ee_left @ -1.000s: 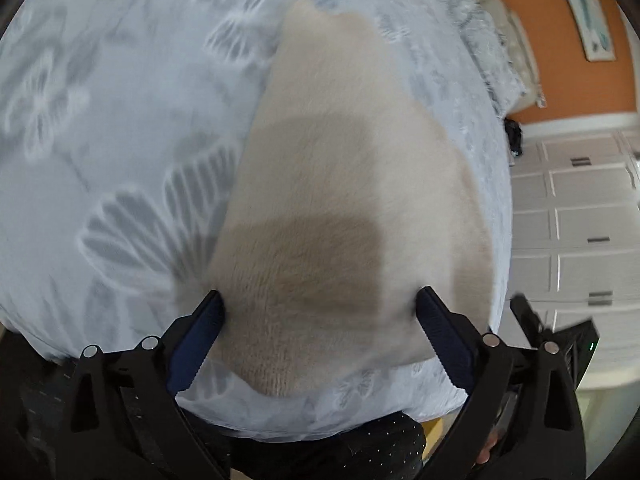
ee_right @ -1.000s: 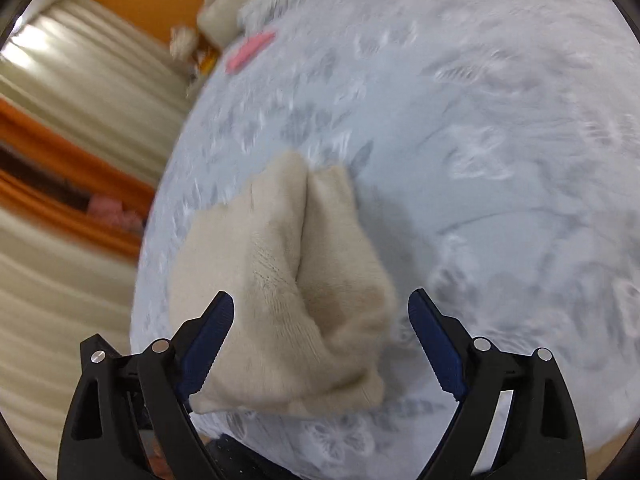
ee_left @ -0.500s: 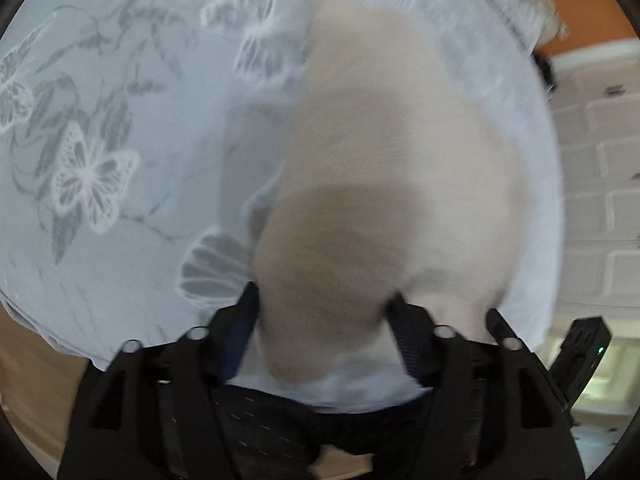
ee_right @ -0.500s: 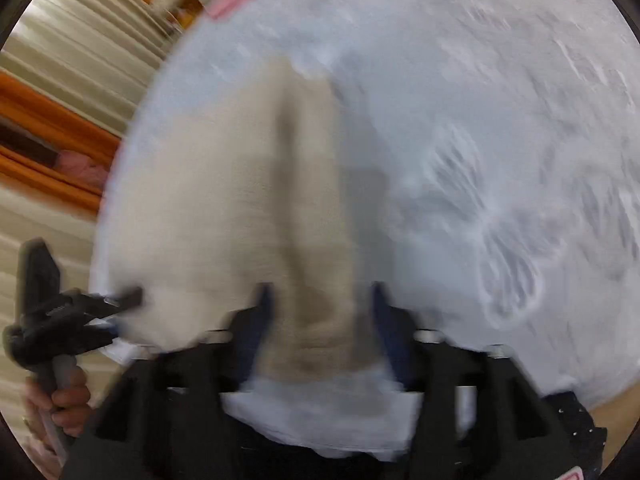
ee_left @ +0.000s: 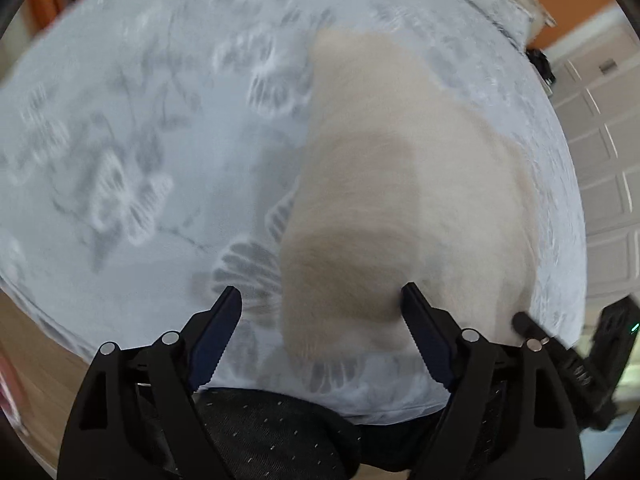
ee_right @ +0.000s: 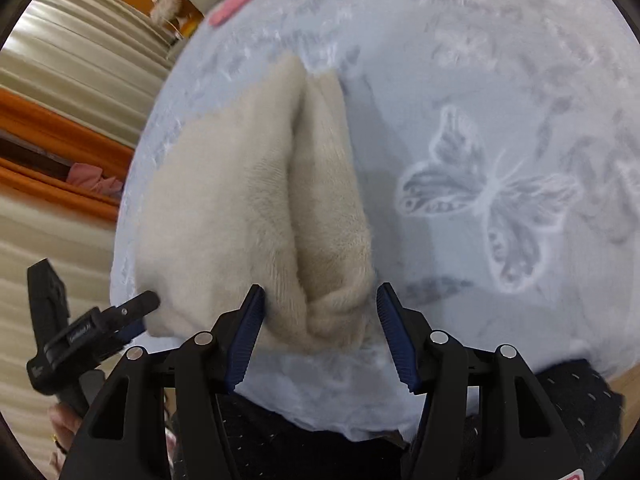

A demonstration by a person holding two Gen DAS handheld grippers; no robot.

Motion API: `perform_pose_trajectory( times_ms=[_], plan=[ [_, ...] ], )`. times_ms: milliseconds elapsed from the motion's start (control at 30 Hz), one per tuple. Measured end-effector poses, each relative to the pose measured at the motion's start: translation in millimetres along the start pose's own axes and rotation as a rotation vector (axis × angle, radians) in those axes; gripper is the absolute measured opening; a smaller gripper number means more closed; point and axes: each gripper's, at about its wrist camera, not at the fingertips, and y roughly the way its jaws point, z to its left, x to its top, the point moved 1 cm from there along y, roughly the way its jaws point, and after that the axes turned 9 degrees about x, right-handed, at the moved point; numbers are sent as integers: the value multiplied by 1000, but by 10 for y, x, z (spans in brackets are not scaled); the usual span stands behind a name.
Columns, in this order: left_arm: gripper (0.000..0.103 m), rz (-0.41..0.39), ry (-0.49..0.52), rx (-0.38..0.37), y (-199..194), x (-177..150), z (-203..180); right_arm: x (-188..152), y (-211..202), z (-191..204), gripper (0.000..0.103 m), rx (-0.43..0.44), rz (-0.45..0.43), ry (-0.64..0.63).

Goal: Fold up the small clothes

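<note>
A beige fuzzy garment [ee_left: 400,184] lies folded on the pale blue bedspread [ee_left: 140,140]. Its near end sits between the jaws of my left gripper [ee_left: 320,316]. The jaws are opening: the right pad is at the cloth and the left pad stands clear of it. In the right wrist view the garment [ee_right: 248,200] shows a long crease down its middle. My right gripper [ee_right: 320,320] is shut on the bunched near end of that fold. The left gripper [ee_right: 100,328] shows at the garment's left corner, and the right gripper [ee_left: 560,344] shows at the left view's lower right.
The bedspread has butterfly and flower prints [ee_right: 492,196]. A pink item [ee_right: 234,4] lies at its far edge near cream curtains [ee_right: 80,60]. White cabinet doors [ee_left: 600,160] stand off to the right. A person's dark dotted clothing [ee_left: 280,432] is at the near edge.
The left gripper narrowed around the garment's end, then widened again as it rose and rolled. The right gripper slid over the fold and narrowed onto it.
</note>
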Motion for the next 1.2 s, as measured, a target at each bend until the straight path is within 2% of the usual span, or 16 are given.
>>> perform_pose_trajectory(
  times_ms=[167,267,400,567,767,900,1000,1200],
  plan=[
    [79,-119,92,114,-405,-42,-243,-30,-365,234,58,-44,-88,-83],
    [84,-186,118,150,-577,-95,-346,-64,-558,452,58,-59,-142,-121],
    [85,-269,146,204,-752,-190,-369,-172,-698,600,69,-129,-220,-195],
    [85,-330,154,241,-885,-354,-383,-351,-685,665,69,-176,-250,-231],
    [88,-414,171,301,-963,-521,-391,-510,-688,639,69,-192,-258,-233],
    [89,-495,163,304,-1008,-643,-376,-607,-731,645,74,-218,-294,-257],
    [92,-517,168,314,-949,-709,-371,-686,-726,635,76,-243,-326,-296],
    [92,-487,143,309,-714,-832,-310,-810,-643,458,76,-260,-321,-289]
  ],
)
